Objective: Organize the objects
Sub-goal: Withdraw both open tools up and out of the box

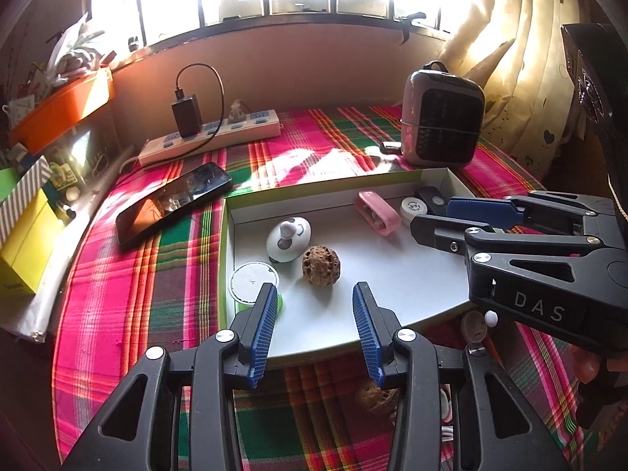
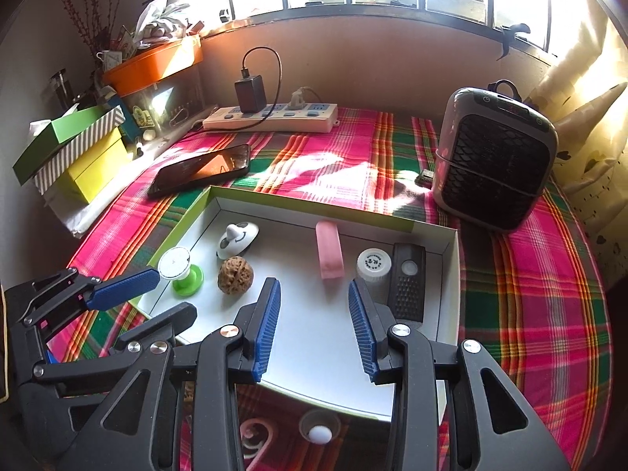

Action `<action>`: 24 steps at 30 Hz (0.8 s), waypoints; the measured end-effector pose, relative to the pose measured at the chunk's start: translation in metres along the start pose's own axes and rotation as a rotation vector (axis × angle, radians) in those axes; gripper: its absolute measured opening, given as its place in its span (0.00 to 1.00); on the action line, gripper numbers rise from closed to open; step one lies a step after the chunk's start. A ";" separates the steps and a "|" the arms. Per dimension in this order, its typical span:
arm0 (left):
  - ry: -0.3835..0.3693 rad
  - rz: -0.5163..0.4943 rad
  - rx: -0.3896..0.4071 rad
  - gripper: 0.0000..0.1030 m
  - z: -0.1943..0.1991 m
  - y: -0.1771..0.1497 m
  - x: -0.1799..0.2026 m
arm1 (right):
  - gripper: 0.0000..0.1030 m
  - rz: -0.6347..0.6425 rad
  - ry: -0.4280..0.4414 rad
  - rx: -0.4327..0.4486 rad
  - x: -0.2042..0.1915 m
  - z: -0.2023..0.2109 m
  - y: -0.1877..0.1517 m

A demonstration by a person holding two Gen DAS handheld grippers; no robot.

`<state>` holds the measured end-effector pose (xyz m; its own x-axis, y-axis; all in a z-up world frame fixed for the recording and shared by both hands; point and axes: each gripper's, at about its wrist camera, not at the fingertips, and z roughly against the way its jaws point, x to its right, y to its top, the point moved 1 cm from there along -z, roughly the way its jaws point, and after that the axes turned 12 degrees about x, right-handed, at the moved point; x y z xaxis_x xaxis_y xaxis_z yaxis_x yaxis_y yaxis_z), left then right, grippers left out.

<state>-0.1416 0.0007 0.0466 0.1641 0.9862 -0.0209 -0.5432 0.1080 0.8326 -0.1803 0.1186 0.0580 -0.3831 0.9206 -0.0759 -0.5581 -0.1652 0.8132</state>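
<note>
Both hand-held grippers, left gripper [image 1: 312,329] and right gripper [image 2: 314,324], hover with jaws apart, empty, at lower centre over the shallow white cardboard tray [image 2: 314,349]. Next, probably the second brown wrinkled walnut [image 1: 376,396] below the tray's near edge: straddle it squarely, then close gently.

Walnut [image 2: 235,275] in tray [image 2: 451,274], phone [image 2: 200,169] behind.

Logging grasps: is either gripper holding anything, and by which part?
Nothing is held. The left gripper and the right gripper are both open and empty above the white tray.
</note>
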 end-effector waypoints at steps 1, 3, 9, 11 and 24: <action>0.000 0.000 0.000 0.37 0.002 0.000 0.000 | 0.37 -0.004 0.002 0.002 0.000 0.002 -0.001; -0.002 0.001 0.003 0.37 0.005 -0.002 0.001 | 0.37 -0.010 0.001 0.007 -0.001 0.007 -0.004; -0.003 0.016 0.009 0.37 0.015 -0.006 -0.002 | 0.37 -0.038 -0.006 0.026 0.002 0.020 -0.013; -0.003 0.025 0.015 0.37 0.020 -0.008 -0.004 | 0.37 -0.041 -0.014 0.036 0.002 0.025 -0.015; -0.007 0.085 0.021 0.37 0.041 -0.027 -0.018 | 0.41 -0.098 -0.073 0.047 0.019 0.048 -0.044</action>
<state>-0.0965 -0.0248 0.0472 0.1237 0.9908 0.0544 -0.5379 0.0208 0.8427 -0.1282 0.1605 0.0483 -0.2728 0.9551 -0.1160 -0.5548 -0.0577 0.8300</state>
